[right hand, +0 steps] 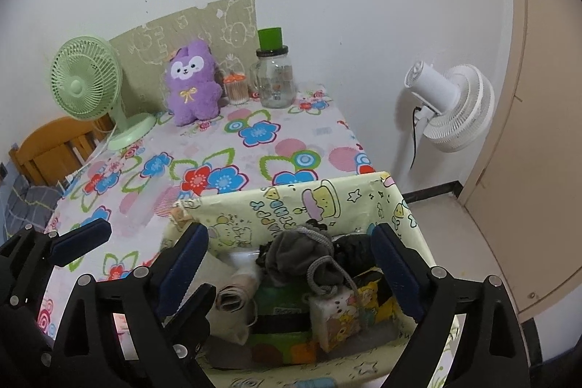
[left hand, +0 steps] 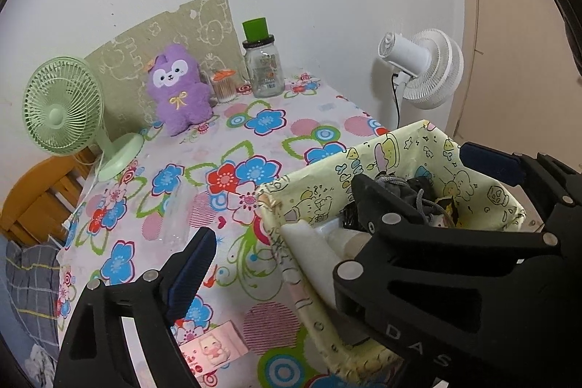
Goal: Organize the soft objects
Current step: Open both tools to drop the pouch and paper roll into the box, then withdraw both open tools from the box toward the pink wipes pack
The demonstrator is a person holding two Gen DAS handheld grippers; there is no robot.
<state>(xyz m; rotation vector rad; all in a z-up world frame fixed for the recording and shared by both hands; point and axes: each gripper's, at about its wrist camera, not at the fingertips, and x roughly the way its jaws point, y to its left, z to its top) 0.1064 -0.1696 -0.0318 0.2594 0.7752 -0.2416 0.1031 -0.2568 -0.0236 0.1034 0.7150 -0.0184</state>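
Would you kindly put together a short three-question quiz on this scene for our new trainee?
1. True or false: the purple plush toy lies inside the fabric basket.
2. Which stands nearest the plush toy's right in the right wrist view: A green desk fan, B cotton swab jar, C white fan?
3. Fill in: the right claw hovers open over the ____.

Key: 1 false; 2 B; 3 basket.

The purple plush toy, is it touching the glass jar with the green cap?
Apart. The right wrist view shows the purple plush toy and the glass jar separated by a small cotton-swab container.
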